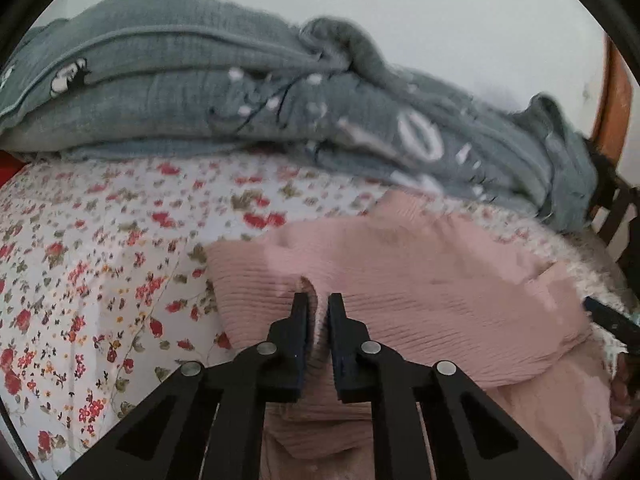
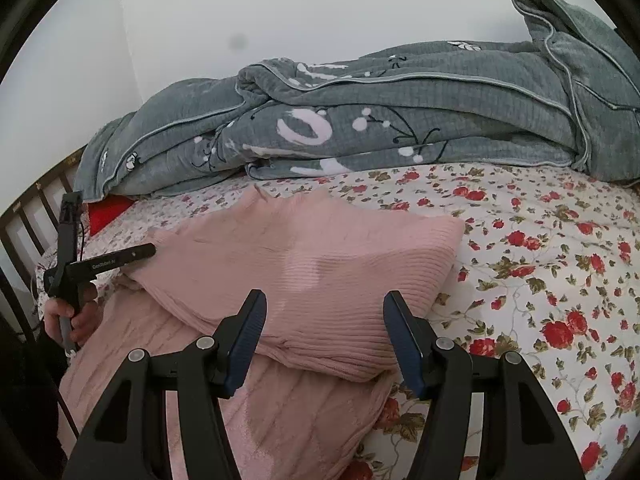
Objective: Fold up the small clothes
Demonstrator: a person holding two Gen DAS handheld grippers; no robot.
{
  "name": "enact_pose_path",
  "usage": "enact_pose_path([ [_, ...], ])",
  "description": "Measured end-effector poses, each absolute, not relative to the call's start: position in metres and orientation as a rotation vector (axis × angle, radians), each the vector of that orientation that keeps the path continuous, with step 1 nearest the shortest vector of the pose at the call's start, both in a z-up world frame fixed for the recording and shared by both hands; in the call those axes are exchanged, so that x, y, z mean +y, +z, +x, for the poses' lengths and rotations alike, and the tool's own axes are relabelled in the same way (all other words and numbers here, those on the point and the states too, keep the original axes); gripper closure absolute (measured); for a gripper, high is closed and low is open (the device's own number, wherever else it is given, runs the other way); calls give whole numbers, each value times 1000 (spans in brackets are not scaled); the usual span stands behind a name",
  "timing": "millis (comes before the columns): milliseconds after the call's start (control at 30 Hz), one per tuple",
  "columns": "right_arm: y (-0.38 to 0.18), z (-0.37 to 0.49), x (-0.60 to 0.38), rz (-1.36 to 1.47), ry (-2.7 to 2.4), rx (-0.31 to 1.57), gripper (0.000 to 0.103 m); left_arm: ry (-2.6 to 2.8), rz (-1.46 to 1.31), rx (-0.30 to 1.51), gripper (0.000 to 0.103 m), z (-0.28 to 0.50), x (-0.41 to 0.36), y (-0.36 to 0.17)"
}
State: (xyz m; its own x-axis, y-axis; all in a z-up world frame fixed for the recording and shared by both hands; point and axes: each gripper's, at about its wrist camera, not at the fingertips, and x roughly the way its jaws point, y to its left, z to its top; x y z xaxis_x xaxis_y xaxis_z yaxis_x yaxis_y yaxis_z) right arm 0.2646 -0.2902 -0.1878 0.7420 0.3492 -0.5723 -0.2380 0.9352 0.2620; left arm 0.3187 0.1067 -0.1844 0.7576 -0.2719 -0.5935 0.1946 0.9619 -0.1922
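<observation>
A pink ribbed knit garment [image 2: 320, 264] lies partly folded on the flowered bedsheet [image 2: 540, 264], its upper layer doubled over a lower pink layer [image 2: 280, 412]. In the left wrist view my left gripper [image 1: 318, 300] is shut on a pinched fold of the pink garment [image 1: 400, 280]. In the right wrist view my right gripper [image 2: 324, 300] is open and empty, just above the garment's near edge. The left gripper [image 2: 148, 250] also shows at the garment's left side, held in a hand.
A bunched grey-green blanket [image 2: 400, 120] with white flower print lies along the far side of the bed against a white wall. A dark slatted bed frame [image 2: 24, 232] stands at the left. A red item [image 2: 106, 210] peeks from under the blanket.
</observation>
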Motion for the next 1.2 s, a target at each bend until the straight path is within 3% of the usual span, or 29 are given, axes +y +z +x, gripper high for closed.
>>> enact_pose_path([
  [233, -188, 265, -295, 208, 322, 653, 43, -265, -216, 541, 95, 304, 124, -171],
  [467, -189, 267, -298, 225, 294, 662, 43, -215, -229, 582, 95, 312, 127, -176],
  [567, -192, 272, -294, 197, 263, 697, 43, -178, -177, 686, 92, 326, 117, -186],
  [667, -196, 276, -293, 189, 240, 726, 43, -163, -175, 719, 85, 328, 117, -190],
  [800, -203, 284, -296, 202, 207, 779, 43, -154, -160, 708, 56, 324, 116, -189],
  [833, -206, 286, -297, 211, 199, 795, 43, -149, -151, 705, 52, 323, 115, -188],
  [1000, -211, 291, -299, 223, 161, 817, 51, -162, -100, 672, 41, 317, 106, -183],
  [1200, -211, 293, -298, 221, 162, 818, 68, -133, -77, 757, 36, 329, 102, -191],
])
